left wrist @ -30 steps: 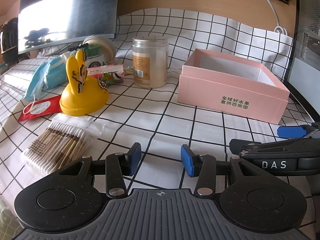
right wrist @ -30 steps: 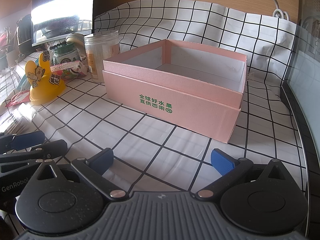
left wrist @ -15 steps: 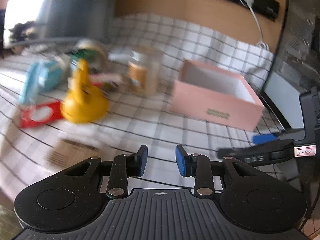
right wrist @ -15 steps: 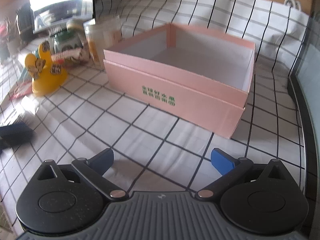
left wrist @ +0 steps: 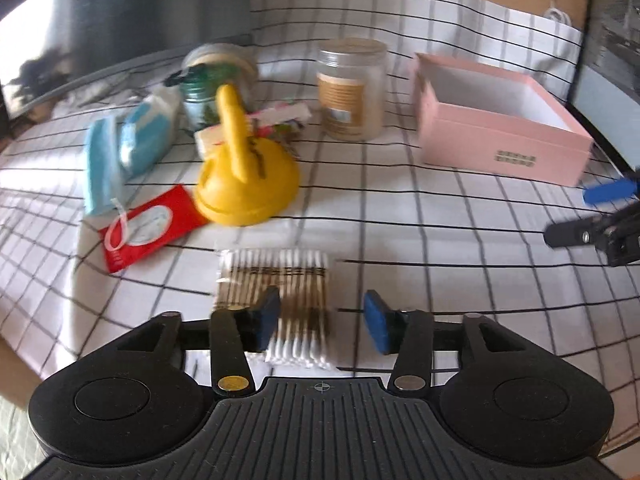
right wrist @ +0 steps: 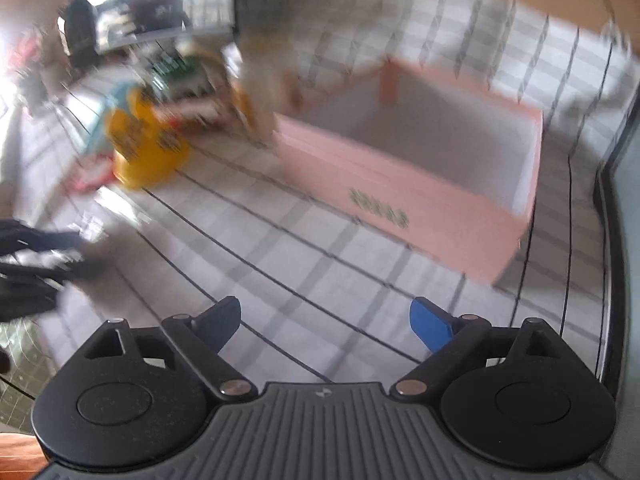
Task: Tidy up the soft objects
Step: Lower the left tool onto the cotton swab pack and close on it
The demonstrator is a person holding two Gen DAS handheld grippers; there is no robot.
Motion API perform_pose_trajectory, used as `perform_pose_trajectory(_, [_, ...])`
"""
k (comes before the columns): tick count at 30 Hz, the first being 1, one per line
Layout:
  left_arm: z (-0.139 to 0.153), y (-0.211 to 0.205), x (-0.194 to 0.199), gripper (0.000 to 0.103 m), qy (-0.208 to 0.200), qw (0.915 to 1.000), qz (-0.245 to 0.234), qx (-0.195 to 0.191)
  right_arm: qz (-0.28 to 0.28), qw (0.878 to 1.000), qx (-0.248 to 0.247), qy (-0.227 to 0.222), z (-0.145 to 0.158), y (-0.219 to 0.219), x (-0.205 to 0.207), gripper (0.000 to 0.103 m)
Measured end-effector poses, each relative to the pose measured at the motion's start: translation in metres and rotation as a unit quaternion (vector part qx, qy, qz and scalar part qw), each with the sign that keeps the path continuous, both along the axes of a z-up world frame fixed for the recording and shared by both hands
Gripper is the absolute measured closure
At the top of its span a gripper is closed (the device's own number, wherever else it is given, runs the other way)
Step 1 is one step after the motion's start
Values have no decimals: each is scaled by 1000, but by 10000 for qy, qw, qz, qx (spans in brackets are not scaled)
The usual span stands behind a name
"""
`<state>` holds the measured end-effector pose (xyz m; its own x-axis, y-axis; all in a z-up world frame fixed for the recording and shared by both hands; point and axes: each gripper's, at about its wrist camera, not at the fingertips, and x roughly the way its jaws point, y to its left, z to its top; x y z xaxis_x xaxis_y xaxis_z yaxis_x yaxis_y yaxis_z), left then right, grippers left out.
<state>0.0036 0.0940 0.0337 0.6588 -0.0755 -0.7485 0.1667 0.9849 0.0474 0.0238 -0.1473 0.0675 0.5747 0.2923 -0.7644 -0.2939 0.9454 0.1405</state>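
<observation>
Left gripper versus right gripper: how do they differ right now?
The left gripper hangs over the pack of cotton swabs, its left pad overlapping the pack; the right gripper has only bare checked cloth between its pads. The left's jaws stand narrower and have just been opening; the right's stand wider and have just been closing. Neither holds anything.

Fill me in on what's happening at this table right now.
A person holds a gripper in each hand, tidying soft items. The left gripper hangs open over the pack of cotton swabs; its jaws have just been opening and grip nothing yet. The right gripper is open and empty near the pink box, which looks empty. The blue face masks and red packet lie on the checked cloth.
</observation>
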Motion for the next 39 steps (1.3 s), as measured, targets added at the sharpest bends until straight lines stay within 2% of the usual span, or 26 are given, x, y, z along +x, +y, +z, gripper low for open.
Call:
perform_pose_trajectory(3, [1, -2, 1, 48, -4, 9999, -165, 17, -79, 9995, -6, -318, 16, 16, -14, 10])
perform_pose_trajectory(5, [4, 4, -2, 49, -169, 9997, -133, -63, -96, 9991, -45, -407, 22, 23, -20, 10])
perform_pose_trajectory(8, [2, 17, 0, 53, -450, 9983, 97, 369, -121, 9988, -60, -471, 24, 28, -32, 10])
perform_pose_trajectory(9, [0, 22, 3, 50, -428, 9985, 111, 323, -131, 9990, -15, -433, 22, 28, -34, 10])
perform_pose_trajectory(11, [-1, 31, 9, 51, -262, 9996, 109, -93, -130, 9994, 137, -293, 18, 28, -33, 10])
perform_pose_trajectory(13, [0, 37, 16, 46, -133, 9986, 99, -497, -152, 9995, 231, -171, 13, 29, -32, 10])
perform_pose_trajectory(14, [1, 37, 19, 46, -91, 9983, 27, -583, -164, 9995, 240, -129, 11, 30, -32, 10])
perform_pose_trajectory(19, [-1, 25, 28, 43, -138, 9992, -279, -255, -109, 9996, 239, -55, 6, 38, -37, 10])
perform_pose_trajectory(24, [-3, 20, 39, 40, -156, 9994, -205, -215, -26, 9999, 88, -132, 4, 47, -39, 10])
perform_pose_trajectory(27, [-3, 22, 47, 39, -119, 9992, -259, -293, -17, 9998, 160, -75, 3, 48, -38, 10])
perform_pose_trajectory(30, [-6, 27, 51, 25, -71, 9974, -490, -515, -40, 9998, 171, -10, 1, 51, -38, 10])
perform_pose_trajectory(31, [-7, 26, 50, 21, -90, 9970, -612, -470, -59, 9998, 168, 13, -1, 51, -38, 10])
perform_pose_trajectory(34, [-11, 19, 44, 21, -231, 9963, -821, -140, -92, 9998, 171, 96, -4, 53, -38, 10])
perform_pose_trajectory(37, [-13, 14, 42, 23, -369, 9971, -612, 268, -96, 9998, 135, 102, -5, 52, -40, 10])
perform_pose_trajectory(39, [-13, 18, 40, 25, -400, 9980, -393, 288, -113, 9998, 128, 90, -6, 50, -41, 10])
